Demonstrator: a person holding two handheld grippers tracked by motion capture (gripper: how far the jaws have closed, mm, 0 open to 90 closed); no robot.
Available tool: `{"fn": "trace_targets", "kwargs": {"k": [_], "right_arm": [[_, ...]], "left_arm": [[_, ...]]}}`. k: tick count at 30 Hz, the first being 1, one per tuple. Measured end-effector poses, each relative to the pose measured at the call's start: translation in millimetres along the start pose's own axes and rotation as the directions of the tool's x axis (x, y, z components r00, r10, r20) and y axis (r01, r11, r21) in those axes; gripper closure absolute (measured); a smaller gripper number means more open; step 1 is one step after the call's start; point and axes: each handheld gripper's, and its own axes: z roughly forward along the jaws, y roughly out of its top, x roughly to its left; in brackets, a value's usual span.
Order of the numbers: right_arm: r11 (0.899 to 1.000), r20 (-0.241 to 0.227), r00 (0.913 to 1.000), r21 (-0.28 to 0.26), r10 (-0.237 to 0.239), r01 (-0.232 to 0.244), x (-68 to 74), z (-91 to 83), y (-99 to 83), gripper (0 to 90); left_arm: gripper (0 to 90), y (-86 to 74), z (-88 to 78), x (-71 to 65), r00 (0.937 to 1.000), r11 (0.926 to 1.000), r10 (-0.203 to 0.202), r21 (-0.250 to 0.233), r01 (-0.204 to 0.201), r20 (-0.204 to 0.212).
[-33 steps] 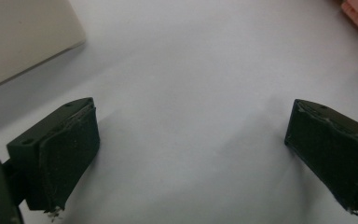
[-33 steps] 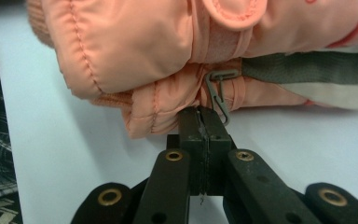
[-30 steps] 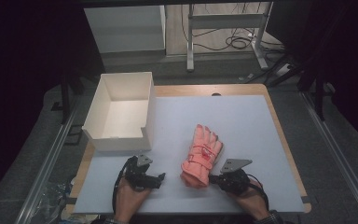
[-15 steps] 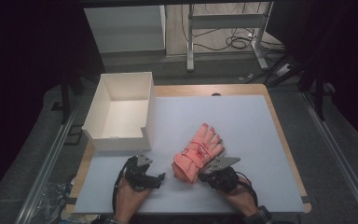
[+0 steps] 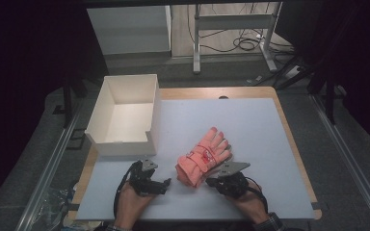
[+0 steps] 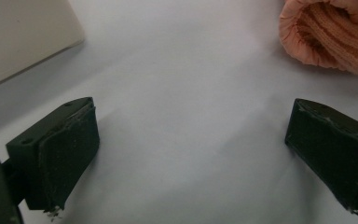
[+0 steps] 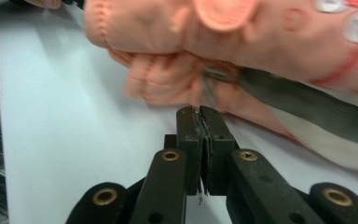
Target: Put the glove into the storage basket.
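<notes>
A pair of stacked pink gloves [image 5: 203, 156] lies on the pale grey mat, fingers toward the upper right and cuffs toward me. My right gripper [image 5: 211, 182] sits at the cuff end. In the right gripper view its jaws [image 7: 200, 111] stand pressed together just below the glove [image 7: 242, 37] and a grey loop; they have just eased apart a hair, and no fabric shows between them. My left gripper [image 5: 166, 182] rests on the mat left of the gloves. It is open [image 6: 191, 144] with only bare mat between its jaws, and the glove cuff [image 6: 335, 32] lies beyond its right jaw.
A white open-topped box [image 5: 123, 148] stands at the mat's left, just beyond my left gripper; its corner [image 6: 23, 37] shows in the left gripper view. The mat [image 5: 260, 120] stretches bare to the right and far side. Dark floor and metal rails flank the table.
The gloves have turned so their fingers point more to the upper right, and the cuff end has slid left. My right gripper has moved left with them. The left hand has stayed put.
</notes>
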Motion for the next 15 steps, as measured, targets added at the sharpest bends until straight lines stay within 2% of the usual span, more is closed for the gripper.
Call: {"fn": "trace_targets", "kwargs": {"k": [2, 9, 13, 15], "right_arm": [[1.000, 0.009, 1.0000, 0.000, 0.003, -0.003, -1.5, -2.8, -1.2, 85.3], [0.998, 0.077, 0.9954, -0.008, 0.057, -0.056, -23.3, -25.1, -14.1, 75.8], [0.997, 0.123, 0.9892, -0.013, 0.080, -0.079, -33.7, -35.1, -20.7, 69.1], [0.996, 0.145, 0.9853, -0.014, 0.090, -0.089, -39.3, -39.1, -24.5, 64.6]], "left_arm": [[2.6, -0.1, 0.0, 0.0, 1.0000, 1.0000, 0.000, -0.001, 0.000, 0.000], [2.4, -0.2, -0.2, 0.4, 1.0000, 1.0000, -0.003, -0.004, 0.003, 0.005], [2.3, 0.8, -0.4, 1.4, 0.9999, 1.0000, 0.005, 0.002, -0.005, 0.012], [2.6, 1.8, -1.2, 2.3, 0.9997, 1.0000, -0.007, 0.005, 0.007, 0.022]]}}
